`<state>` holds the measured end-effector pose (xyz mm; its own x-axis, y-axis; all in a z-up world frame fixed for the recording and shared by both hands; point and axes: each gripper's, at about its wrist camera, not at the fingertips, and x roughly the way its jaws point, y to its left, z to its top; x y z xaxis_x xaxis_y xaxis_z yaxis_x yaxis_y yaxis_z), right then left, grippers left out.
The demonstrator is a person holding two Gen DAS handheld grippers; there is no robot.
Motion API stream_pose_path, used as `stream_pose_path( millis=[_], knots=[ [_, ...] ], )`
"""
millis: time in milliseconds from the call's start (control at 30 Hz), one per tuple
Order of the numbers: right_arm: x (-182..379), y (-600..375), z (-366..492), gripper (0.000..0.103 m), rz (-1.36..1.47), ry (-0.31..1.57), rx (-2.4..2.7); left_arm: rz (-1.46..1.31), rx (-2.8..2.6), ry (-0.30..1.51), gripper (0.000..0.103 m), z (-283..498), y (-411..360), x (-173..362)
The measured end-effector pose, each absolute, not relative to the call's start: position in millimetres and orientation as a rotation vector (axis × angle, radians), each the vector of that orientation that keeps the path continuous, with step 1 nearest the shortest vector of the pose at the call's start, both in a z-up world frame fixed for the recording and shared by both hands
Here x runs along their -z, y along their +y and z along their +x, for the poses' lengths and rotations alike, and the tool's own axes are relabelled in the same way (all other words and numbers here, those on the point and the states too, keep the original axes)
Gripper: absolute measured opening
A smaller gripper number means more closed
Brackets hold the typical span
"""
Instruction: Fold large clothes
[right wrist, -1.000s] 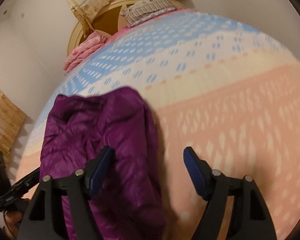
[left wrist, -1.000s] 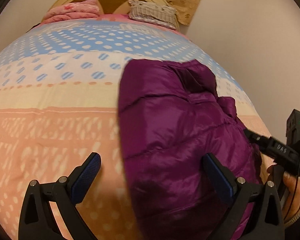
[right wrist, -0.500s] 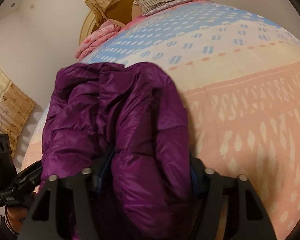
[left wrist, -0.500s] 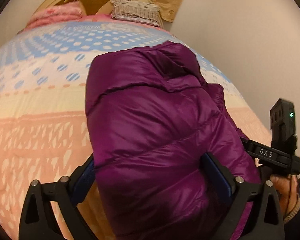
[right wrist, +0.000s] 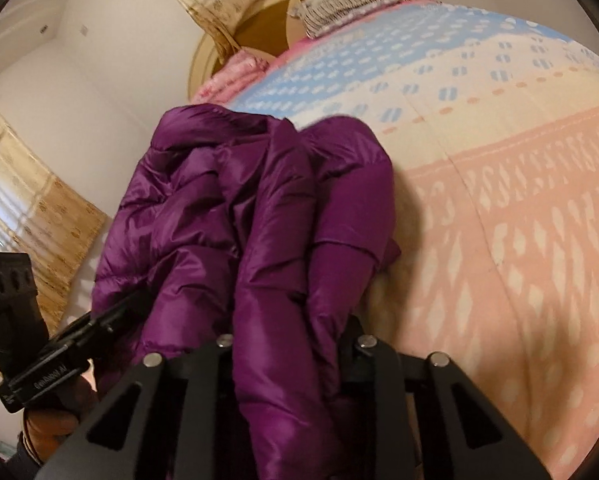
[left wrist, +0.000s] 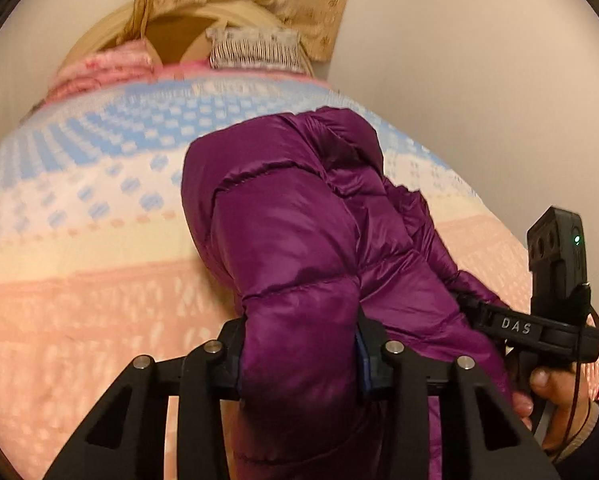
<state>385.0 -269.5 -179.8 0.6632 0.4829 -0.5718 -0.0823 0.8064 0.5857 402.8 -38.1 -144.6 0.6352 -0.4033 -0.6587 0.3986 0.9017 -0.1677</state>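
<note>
We see the purple jacket bunched on the bed, toward the wall-side edge. Our left gripper and right gripper are closing, jaws narrowed, each pinching jacket folds.

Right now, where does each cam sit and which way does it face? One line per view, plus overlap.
Left wrist: rides the left gripper, looking down its fingers across the bed toward the headboard; jaws closing with the purple jacket between them; the right gripper and its hand show at right.
Right wrist: rides the right gripper, same heading; jaws closing on the purple jacket; the left gripper shows at lower left.
Shared: jacket, bed, headboard, each other's gripper.
</note>
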Motion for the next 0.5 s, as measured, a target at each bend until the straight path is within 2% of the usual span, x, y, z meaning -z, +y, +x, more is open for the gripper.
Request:
stream_pose_path(
  millis=[500],
  knots=[
    [135,-162,396,0.027,0.456,0.743,-0.539,-0.018,0.302,0.624,0.037,347,59,87]
  ],
)
